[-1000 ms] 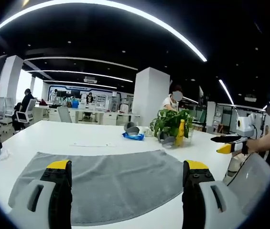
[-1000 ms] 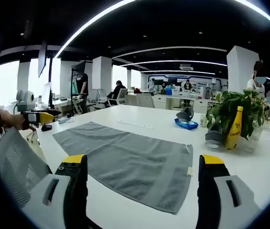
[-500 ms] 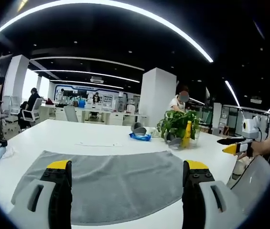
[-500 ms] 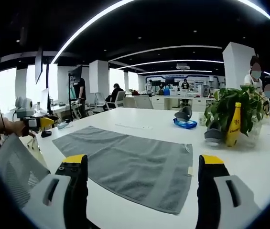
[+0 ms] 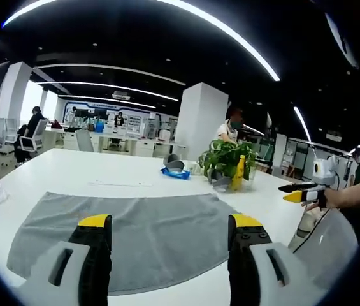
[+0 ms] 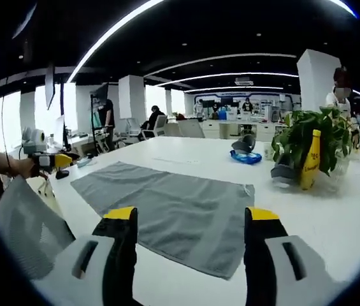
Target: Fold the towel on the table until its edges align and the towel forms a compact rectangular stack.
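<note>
1. Grey towel lies spread flat and unfolded on the white table. No fold made yet; the task stands at its opening step, the approach to the cloth.

2. Left claw, left gripper view: jaws stand apart with the towel showing through the gap between them. It hangs above the near edge, nothing held, and no contact with the cloth can be made out.

3. Right claw, right gripper view: jaws likewise apart and empty, poised over the near edge of the towel close to one corner. It also appears at the right of the left gripper view, held in a hand out beyond the table's end.

4. Off the towel, toward the far side of the table: a potted plant, a yellow bottle in front of it, and a blue item. All sit well apart from the cloth and look unlikely to hinder a fold.

5. Judged next move: each claw needs to drop to a corner or edge point on the same side of the towel, close on the cloth, then lift and carry that side across to meet the opposite edge.

6. Care needed: both grips should match, or the edges will land askew.
</note>
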Tool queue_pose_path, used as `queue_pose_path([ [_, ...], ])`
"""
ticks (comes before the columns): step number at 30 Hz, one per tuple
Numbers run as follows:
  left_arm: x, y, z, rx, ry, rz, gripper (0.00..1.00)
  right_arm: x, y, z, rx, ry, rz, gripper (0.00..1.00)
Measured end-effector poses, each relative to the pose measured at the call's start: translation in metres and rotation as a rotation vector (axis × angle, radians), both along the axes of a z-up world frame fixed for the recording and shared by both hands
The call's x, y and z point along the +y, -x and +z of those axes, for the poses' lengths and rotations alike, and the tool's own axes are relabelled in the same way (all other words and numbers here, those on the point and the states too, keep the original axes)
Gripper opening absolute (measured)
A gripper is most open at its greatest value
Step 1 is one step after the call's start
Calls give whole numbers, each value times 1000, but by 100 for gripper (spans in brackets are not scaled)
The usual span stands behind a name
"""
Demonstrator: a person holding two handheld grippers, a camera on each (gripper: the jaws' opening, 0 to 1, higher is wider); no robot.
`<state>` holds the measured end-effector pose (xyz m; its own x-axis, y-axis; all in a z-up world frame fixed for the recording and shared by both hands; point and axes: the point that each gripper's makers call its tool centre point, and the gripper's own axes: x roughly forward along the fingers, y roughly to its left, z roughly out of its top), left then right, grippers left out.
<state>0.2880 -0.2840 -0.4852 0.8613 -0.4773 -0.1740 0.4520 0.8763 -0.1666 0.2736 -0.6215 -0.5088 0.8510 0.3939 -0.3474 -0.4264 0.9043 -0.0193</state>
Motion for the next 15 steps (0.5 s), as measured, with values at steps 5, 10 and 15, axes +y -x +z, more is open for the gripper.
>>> queue_pose_path([
  [5, -11, 4, 1, 13, -65, -62, 53, -19, -10, -14, 62, -2, -17, 50],
  [10, -35, 4, 0, 4, -161, -171, 46, -39, -21, -13, 97, -23, -22, 34],
  [15, -69, -3, 19, -48, -123, -252, 48, -75, -35, -7, 92, 23, -15, 30],
])
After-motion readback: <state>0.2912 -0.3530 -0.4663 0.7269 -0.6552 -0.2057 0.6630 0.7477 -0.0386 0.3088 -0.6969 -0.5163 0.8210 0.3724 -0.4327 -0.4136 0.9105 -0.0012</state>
